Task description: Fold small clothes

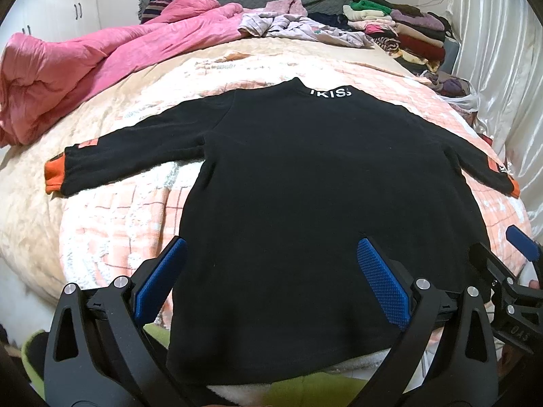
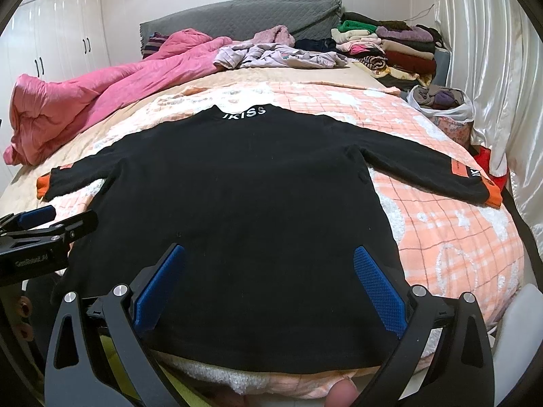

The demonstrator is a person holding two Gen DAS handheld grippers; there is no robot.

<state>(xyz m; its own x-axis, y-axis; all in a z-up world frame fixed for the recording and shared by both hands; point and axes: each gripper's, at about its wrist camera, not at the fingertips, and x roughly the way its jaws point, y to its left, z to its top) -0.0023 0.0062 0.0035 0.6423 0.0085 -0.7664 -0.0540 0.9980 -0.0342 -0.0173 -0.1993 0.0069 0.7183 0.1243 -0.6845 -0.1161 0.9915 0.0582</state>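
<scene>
A bed (image 2: 112, 135) is filling the room, running back to a grey quilted headboard cover (image 2: 244, 17), with white wardrobe doors (image 2: 61, 44) standing along the left and a shiny white curtain (image 2: 485, 68) hanging along the right. A peach-and-white checked blanket (image 2: 441, 224) is covering the near part of the bed, and the black sweater (image 2: 237, 203) is lying flat on it, back side up, hem toward the cameras and collar pointing away, the white lettering on the collar reading IKISS. Both sleeves are stretching out sideways, each ending in an orange cuff (image 1: 54, 174); the one on the right is reaching almost to the bed's edge by the curtain.

The left gripper (image 1: 271, 281) is hovering over the hem on the sweater's left half, its jaws standing wide apart and holding nothing, the blue pads (image 1: 383, 285) showing bare. The right gripper (image 2: 269, 285) is hovering over the hem's right half in the same way, jaws spread wide and empty. Whether either one is touching the cloth is not clear. Each gripper is showing at the edge of the other's view, side by side and near one another.

Farther back, a crumpled pink quilt (image 1: 85, 68) is lying along the left side, a heap of pale lilac clothes (image 2: 271, 56) is sitting before the headboard, and a stack of folded clothes (image 2: 390, 47) is standing in the far right corner. A plastic bag of dark clothes (image 2: 441, 101) is resting beside the curtain.
</scene>
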